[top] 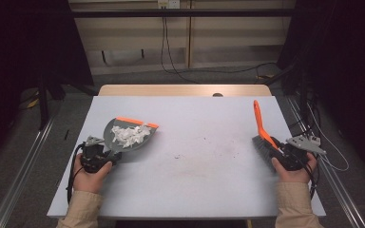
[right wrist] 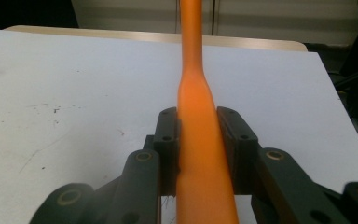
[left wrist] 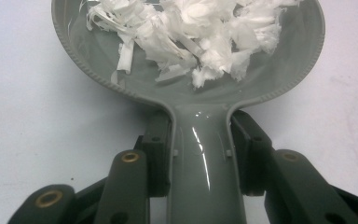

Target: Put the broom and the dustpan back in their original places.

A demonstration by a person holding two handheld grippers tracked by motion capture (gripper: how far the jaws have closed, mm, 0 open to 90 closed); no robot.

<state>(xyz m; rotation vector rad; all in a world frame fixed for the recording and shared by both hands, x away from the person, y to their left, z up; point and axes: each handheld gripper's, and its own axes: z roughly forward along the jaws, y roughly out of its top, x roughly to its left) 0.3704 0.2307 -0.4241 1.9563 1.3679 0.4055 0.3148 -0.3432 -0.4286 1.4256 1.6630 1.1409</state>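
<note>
The sweeping looks done — the white paper scraps point(top: 130, 134) sit heaped in the grey dustpan point(top: 123, 142) and only faint specks remain on the table point(top: 195, 190); emptying is left. The left gripper point(top: 105, 156) clamps the pan's handle, the right gripper point(top: 279, 151) clamps the orange brush point(top: 261, 128) handle — both handles squarely between closed jaws.
</note>
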